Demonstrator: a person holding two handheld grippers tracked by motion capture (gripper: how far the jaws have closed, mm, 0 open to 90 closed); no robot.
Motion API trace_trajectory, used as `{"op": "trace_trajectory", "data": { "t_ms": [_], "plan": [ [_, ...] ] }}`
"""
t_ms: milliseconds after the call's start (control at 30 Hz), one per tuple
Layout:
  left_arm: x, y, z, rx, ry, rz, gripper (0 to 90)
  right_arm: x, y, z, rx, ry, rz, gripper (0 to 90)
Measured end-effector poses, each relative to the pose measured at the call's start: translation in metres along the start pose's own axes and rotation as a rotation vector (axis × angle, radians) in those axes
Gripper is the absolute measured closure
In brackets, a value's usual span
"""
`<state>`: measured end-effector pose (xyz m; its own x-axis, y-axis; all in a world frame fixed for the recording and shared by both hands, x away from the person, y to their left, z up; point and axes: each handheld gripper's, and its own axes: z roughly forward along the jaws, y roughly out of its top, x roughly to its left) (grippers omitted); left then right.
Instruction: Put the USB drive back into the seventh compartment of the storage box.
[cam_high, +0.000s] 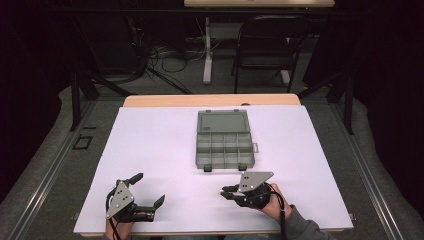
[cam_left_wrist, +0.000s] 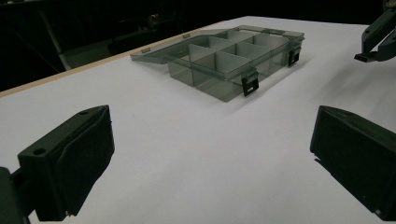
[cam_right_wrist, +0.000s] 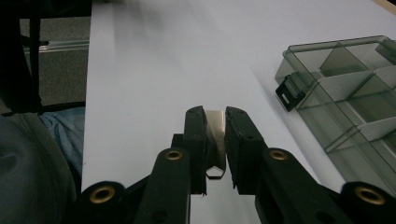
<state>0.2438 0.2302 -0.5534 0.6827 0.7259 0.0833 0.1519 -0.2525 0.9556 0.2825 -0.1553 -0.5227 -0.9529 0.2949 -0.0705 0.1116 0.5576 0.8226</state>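
Your left black two-jaw gripper sits near the table's front-left corner w/ its jaws spread wide, nothing between them; in the left gripper view the two black pads stand far apart over bare white surface. Your right black two-jaw gripper is at the front, right of centre, jaws pointing left; in the right gripper view its jaws are pinched nearly together on a small thin pale piece w/ a dark hexagonal bit at its lower end; can't tell what that piece is. Your right hand wraps the handle, grey sleeve behind it; a grey three-cornered plate tops the gripper.

Translucent grey plastic compartment box lies open mid-table, a bit beyond & between both grippers, closer to the right one; its lid is folded flat on the far side; dividers split the tray into several cells, which look empty; two dark latches hang off the near edge. White table top covers a wooden board; beyond it, a dark folding chair & cables on the floor.
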Motion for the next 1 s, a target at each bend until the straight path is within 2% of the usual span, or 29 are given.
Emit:
{"op": "trace_trajectory", "data": {
  "t_ms": [1000],
  "plan": [
    [-0.001, 0.001, -0.001, -0.005, 0.006, 0.007, 0.0, -0.014, -0.001, -0.022, -0.032, -0.091, 0.025, 79.6]
  ]
}}
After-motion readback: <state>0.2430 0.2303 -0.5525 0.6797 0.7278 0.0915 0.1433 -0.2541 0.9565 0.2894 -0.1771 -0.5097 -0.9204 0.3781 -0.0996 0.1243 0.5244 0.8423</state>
